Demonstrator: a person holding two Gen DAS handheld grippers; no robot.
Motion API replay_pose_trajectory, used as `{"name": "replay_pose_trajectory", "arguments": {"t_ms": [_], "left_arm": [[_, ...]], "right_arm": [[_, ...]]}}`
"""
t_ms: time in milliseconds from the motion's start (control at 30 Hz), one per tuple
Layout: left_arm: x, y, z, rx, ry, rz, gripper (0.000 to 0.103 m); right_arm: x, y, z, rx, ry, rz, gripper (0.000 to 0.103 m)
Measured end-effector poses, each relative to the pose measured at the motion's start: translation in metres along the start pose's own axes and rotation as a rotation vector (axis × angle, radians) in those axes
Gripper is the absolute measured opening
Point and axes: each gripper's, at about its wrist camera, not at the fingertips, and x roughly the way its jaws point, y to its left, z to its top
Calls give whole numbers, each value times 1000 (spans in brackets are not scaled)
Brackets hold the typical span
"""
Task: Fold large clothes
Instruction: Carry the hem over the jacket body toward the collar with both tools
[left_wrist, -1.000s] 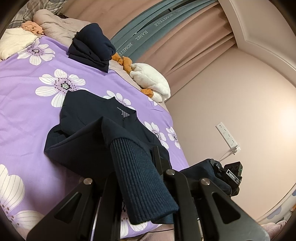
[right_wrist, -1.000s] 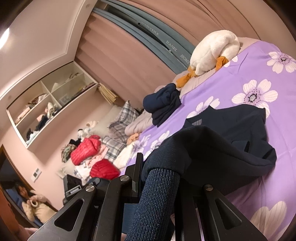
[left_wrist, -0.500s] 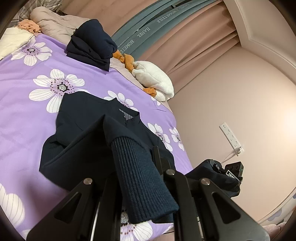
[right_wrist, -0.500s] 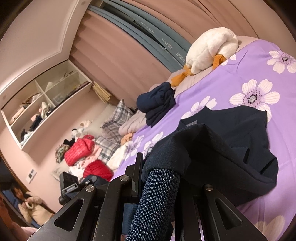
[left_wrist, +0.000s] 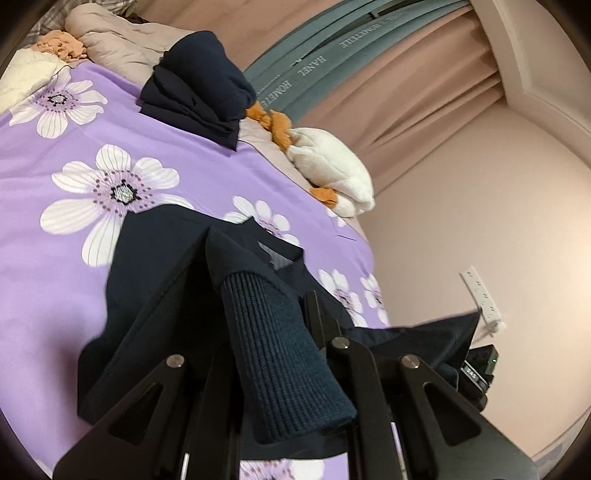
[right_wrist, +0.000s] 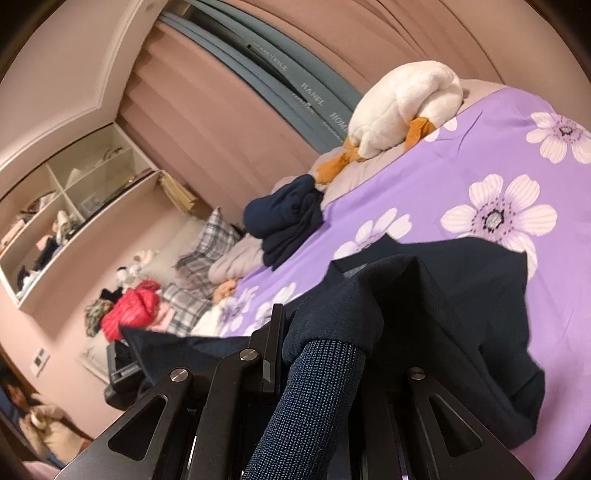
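Ahead of your fingers lies the bed (left_wrist: 55, 177), purple with white flowers. Your navy sweater (left_wrist: 155, 280) lies on it just beyond the fingertips, its near edge lifted. Your left gripper (left_wrist: 273, 369), aimed slightly downward, pinches one ribbed cuff (left_wrist: 280, 354). Your right gripper (right_wrist: 317, 373), nearly level, pinches the other cuff (right_wrist: 314, 398). Far beyond, the curtain band (left_wrist: 314, 62) reads "HANEL"; the rest is unclear.
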Motion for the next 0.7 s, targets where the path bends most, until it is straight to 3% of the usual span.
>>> {"name": "replay_pose_trajectory", "arguments": {"t_ms": [367,700], "left_arm": [[66,34,48,-65,37,98,10],[115,36,80,-25,60,168,10]], "right_arm": [[43,-47,34,64,-12,-122,14],[77,-72,55,96,-8,-163,14]]}}
